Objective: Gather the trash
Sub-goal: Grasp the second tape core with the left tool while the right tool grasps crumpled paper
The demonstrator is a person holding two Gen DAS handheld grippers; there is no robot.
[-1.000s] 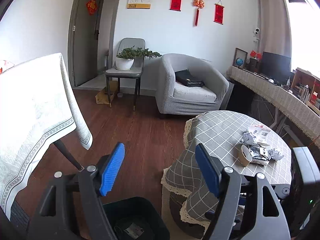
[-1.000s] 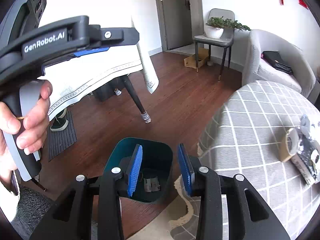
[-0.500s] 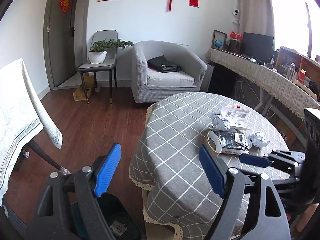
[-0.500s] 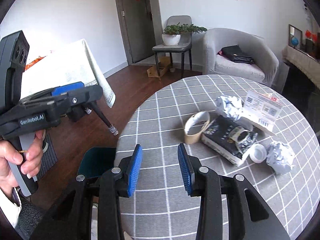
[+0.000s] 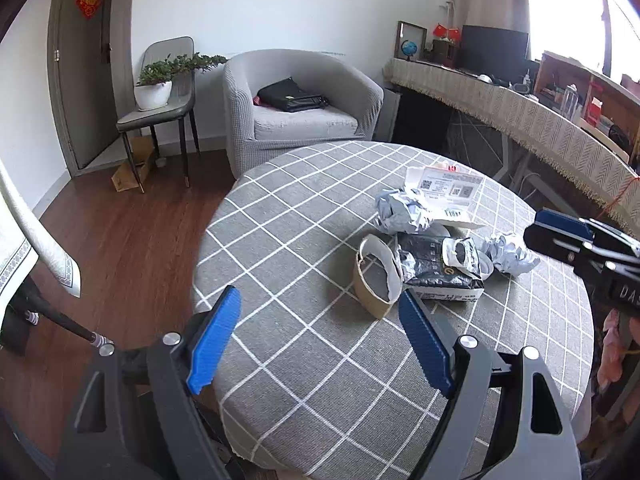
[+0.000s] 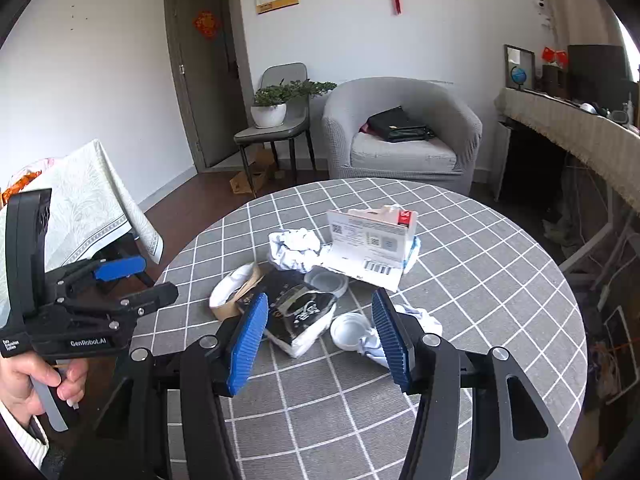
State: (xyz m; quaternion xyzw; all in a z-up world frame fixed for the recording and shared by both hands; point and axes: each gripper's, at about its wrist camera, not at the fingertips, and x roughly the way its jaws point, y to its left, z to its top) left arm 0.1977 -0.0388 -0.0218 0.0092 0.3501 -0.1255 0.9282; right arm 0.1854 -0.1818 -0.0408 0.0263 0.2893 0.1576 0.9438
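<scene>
A heap of trash lies on the round grey checked table (image 5: 304,240): a brown paper sleeve (image 5: 374,280), a black packet (image 5: 436,270), crumpled white paper (image 5: 402,210) and an opened white carton (image 5: 448,190). My left gripper (image 5: 320,332) is open and empty, just short of the sleeve. My right gripper (image 6: 320,336) is open and empty over the black packet (image 6: 298,314), with a white lid (image 6: 350,330), the carton (image 6: 370,240) and crumpled paper (image 6: 294,246) near it. The sleeve also shows in the right wrist view (image 6: 232,292).
A grey armchair (image 5: 296,104) with a black bag stands behind the table. A chair with a potted plant (image 5: 160,84) is at the back left. A cloth-covered table (image 6: 80,208) is to the left, a long sideboard (image 5: 520,120) to the right.
Both grippers have swung from over the dark bin on the floor up to the round table. The right gripper's jaws have opened wider.
</scene>
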